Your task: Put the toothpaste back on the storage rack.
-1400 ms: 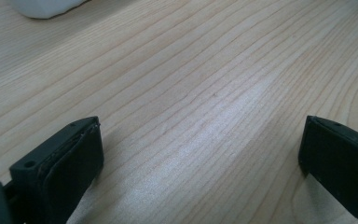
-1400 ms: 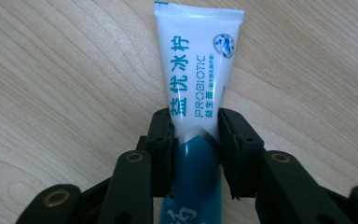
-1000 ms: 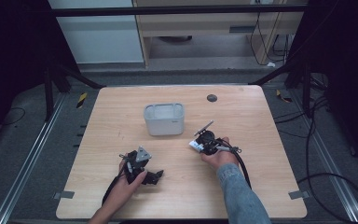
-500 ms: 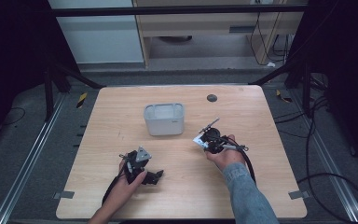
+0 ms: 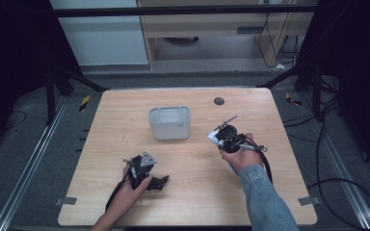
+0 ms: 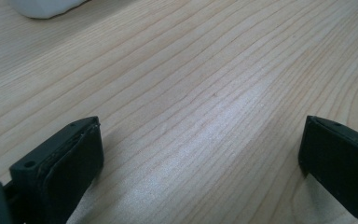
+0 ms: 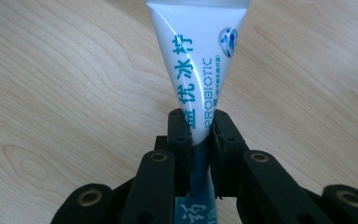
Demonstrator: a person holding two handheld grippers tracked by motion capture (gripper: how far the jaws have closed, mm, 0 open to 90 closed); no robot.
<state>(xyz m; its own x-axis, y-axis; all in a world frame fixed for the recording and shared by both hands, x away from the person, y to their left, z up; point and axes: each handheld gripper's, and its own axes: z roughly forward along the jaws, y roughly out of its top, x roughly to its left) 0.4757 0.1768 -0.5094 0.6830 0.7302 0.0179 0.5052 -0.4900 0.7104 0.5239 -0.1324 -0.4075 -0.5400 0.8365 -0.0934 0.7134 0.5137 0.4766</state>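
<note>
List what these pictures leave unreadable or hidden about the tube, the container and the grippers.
- Tube: its wide end is cut off by the top edge of the right gripper view; the right gripper covers the lower print.
- Container: contents too small in the high view.
- Left gripper: fingers cut off by the bottom edge.

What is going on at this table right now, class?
A person works at a wooden table with tongs in each hand. The right tongs are shut on a white toothpaste tube, held above the table to the right of a small grey container. The left tongs are open with nothing between the jaws, held low over the near part of the table.
</note>
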